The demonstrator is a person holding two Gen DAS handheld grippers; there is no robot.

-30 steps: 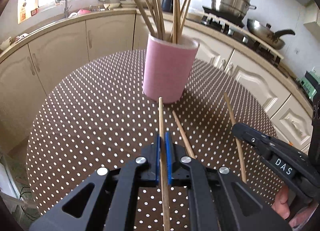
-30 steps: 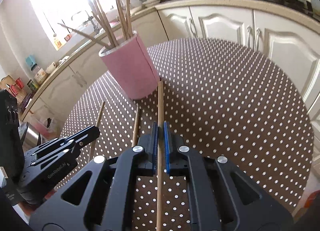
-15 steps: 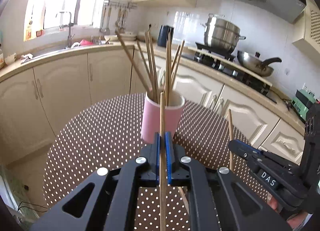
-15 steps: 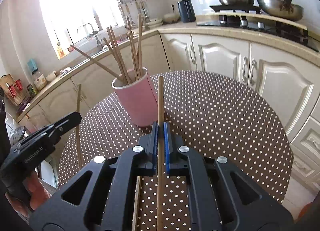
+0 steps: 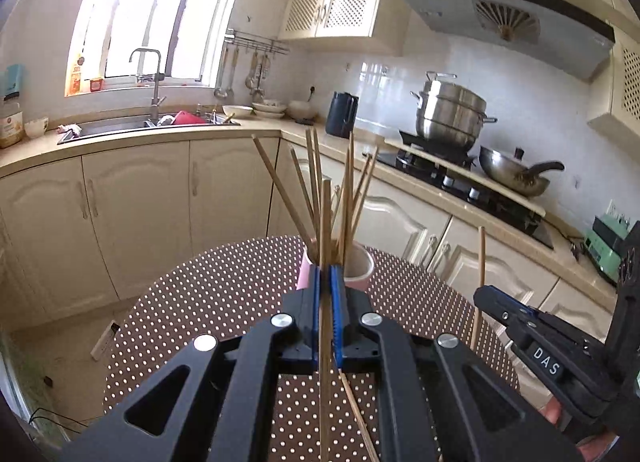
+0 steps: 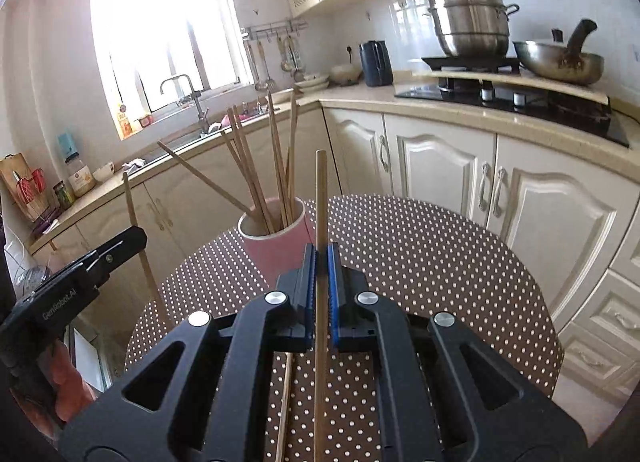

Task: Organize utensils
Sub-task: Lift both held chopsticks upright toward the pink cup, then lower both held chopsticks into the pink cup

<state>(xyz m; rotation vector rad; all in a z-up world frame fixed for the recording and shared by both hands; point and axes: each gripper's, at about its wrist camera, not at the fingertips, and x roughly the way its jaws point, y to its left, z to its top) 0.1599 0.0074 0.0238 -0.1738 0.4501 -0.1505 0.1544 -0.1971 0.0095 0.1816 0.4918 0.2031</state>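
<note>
Round table (image 5: 208,302) with a brown white-dotted cloth, in a kitchen corner. Cream base cabinets (image 5: 132,213) run along two walls under a beige countertop (image 6: 400,103). Bright window (image 5: 152,13) over a steel sink (image 5: 108,127) with a tall faucet (image 5: 154,81); hanging rail of ladles (image 5: 252,45) beside it. Dark kettle (image 6: 375,63), bowls and plates on the counter. Black gas hob (image 5: 472,181) carries a stacked steel steamer pot (image 5: 450,109) and a wok (image 5: 516,171); range hood (image 5: 500,17) above, lattice-door wall cabinets (image 5: 332,5) next to it.

Pink cup (image 6: 276,238) stands upright on the table, holding a fan of wooden chopsticks (image 6: 256,177) leaning in different directions.

Left gripper (image 5: 327,282): blue-padded jaws together, clamped on a chopstick (image 5: 326,221) that sticks out forward past the tips, lined up in view with the cup; clear of the table. Right gripper (image 6: 321,262): jaws together on a second chopstick (image 6: 321,201), its tip just right of the cup rim in view. Each gripper shows at the edge of the other's camera with its stick pointing up.

One loose chopstick (image 5: 356,410) lies on the cloth below the grippers.
</note>
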